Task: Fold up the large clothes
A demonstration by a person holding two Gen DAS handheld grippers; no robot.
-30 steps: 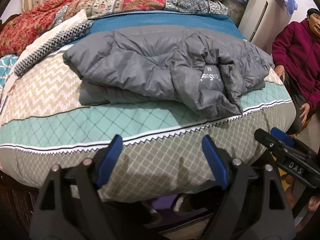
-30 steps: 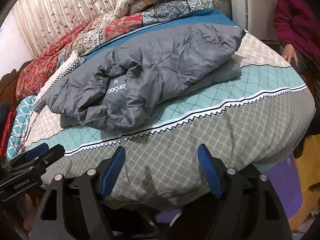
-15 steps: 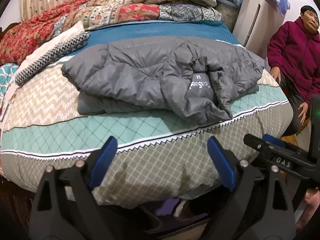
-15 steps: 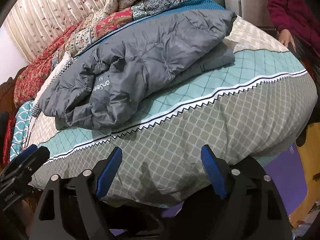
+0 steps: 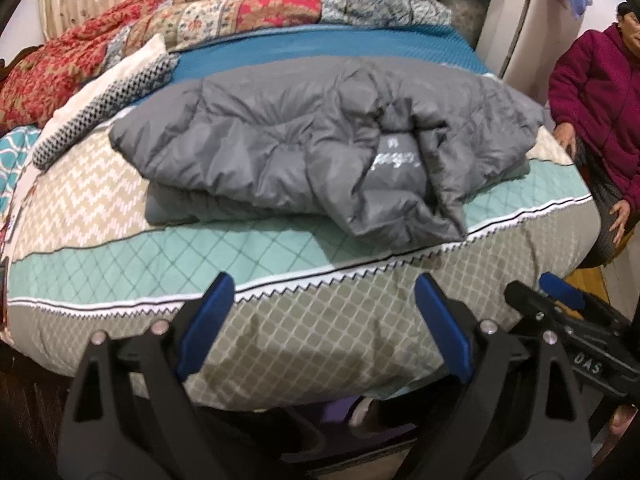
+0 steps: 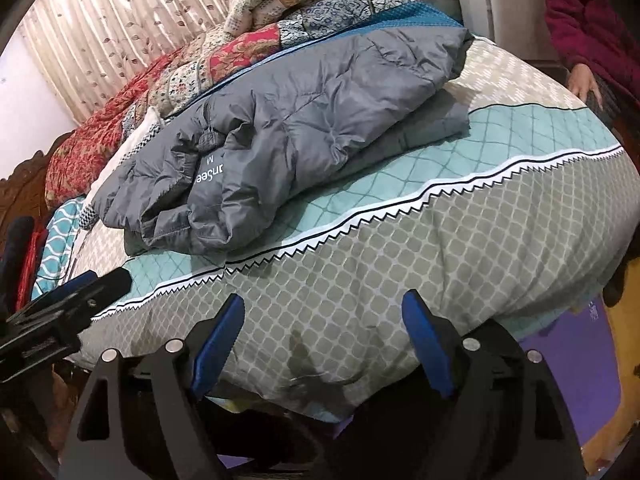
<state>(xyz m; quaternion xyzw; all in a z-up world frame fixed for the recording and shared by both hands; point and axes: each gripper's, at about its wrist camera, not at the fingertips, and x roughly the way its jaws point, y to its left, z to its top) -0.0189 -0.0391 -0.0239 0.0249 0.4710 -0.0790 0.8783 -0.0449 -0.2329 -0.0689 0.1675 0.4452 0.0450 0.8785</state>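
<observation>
While both claws hang off the near edge of the bed, neither holds anything: the left gripper (image 5: 324,320) has its blue-padded jaws spread wide with only quilt showing between them, and the right gripper (image 6: 322,340) is spread just as wide over the grey diamond-print border. From the left wrist view the right gripper appears side-on at the lower right; from the right wrist view the left one pokes in at the lower left. Just past the fingers, the quilt (image 5: 120,256) runs from that grey border through a black-and-white zigzag stripe to a teal lattice band, then a beige chevron band. On the teal and beige bands lies the jacket (image 5: 320,148), a grey puffer folded into a thick, rumpled bundle, with a printed label and size mark facing up near its front corner; it touches neither gripper and sits well apart from both. Behind it a blue blanket (image 5: 320,42) crosses the bed, and beyond that lie heaped patchwork quilts (image 5: 256,12) and a curtain (image 6: 104,28). Beside the bed's far right corner sits a person (image 5: 592,104) in a magenta coat.
</observation>
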